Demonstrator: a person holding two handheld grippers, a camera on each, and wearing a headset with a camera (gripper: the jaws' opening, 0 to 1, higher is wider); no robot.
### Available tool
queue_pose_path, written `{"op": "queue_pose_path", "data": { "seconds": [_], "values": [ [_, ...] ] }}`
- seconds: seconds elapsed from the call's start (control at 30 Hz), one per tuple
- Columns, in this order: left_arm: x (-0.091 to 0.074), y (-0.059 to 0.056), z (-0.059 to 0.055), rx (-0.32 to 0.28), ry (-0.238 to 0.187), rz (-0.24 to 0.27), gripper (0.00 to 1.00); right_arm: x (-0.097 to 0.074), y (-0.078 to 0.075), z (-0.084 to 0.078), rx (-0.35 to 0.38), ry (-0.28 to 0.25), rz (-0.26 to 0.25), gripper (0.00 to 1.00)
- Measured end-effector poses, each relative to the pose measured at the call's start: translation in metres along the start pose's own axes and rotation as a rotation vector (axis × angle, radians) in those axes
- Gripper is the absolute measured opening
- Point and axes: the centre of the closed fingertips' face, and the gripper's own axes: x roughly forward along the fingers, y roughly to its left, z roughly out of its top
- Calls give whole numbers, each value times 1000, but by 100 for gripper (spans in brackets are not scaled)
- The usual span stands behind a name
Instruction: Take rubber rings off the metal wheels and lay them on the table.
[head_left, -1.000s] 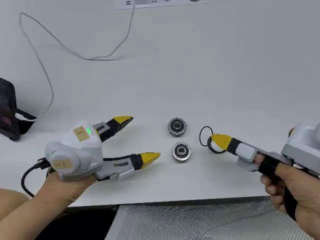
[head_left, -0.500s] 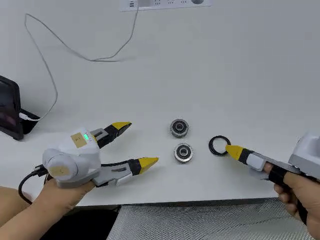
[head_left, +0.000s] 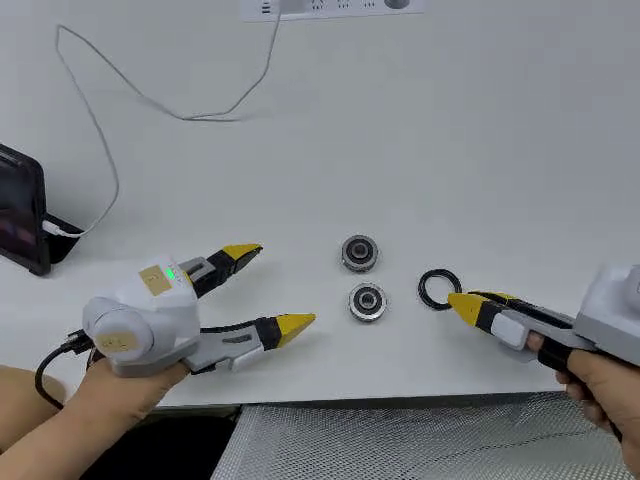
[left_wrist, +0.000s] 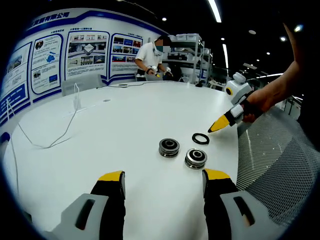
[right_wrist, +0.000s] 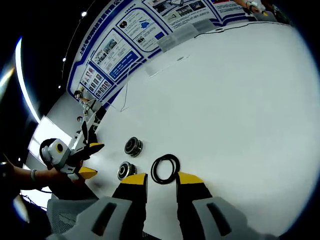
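Two metal wheels (head_left: 359, 253) (head_left: 367, 302) lie flat in the middle of the white table (head_left: 450, 150). Just right of them lie black rubber rings (head_left: 438, 288), which look like two overlapping. My right gripper (head_left: 464, 301) points at the rings from the right; its tips stop just short of them. It is open by a narrow gap and holds nothing. My left gripper (head_left: 268, 288) is wide open and empty, left of the wheels. From the left gripper view (left_wrist: 162, 176) I see both wheels (left_wrist: 169, 147) (left_wrist: 195, 158) ahead. The right gripper view (right_wrist: 160, 179) has the rings (right_wrist: 165, 158) right before the jaws.
A white cable (head_left: 150, 95) runs from a power strip (head_left: 320, 8) at the far edge to a dark device (head_left: 20, 215) at the left. The table's near edge (head_left: 400, 402) is close to both hands, with grey mesh (head_left: 400, 445) below.
One second ago the right gripper's tip was at the rings. It has drawn back to the right and toward the near edge, and the rings lie free on the table. The left gripper barely moved.
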Motion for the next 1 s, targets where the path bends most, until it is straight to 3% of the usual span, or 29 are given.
{"op": "queue_pose_path", "data": {
  "seconds": [0.33,0.43,0.6,1.0],
  "values": [
    [-8,-15,2,-18,-14,-15,65,-12,14,-4,-235,25,25,41],
    [-10,-21,5,-23,-20,-16,65,-15,20,-7,-339,46,33,46],
    [-15,-29,7,-29,-29,-11,66,-18,15,-14,-476,79,14,54],
    [-33,-43,4,-33,-33,3,70,-28,24,-16,-569,70,-10,72]
  ]
}}
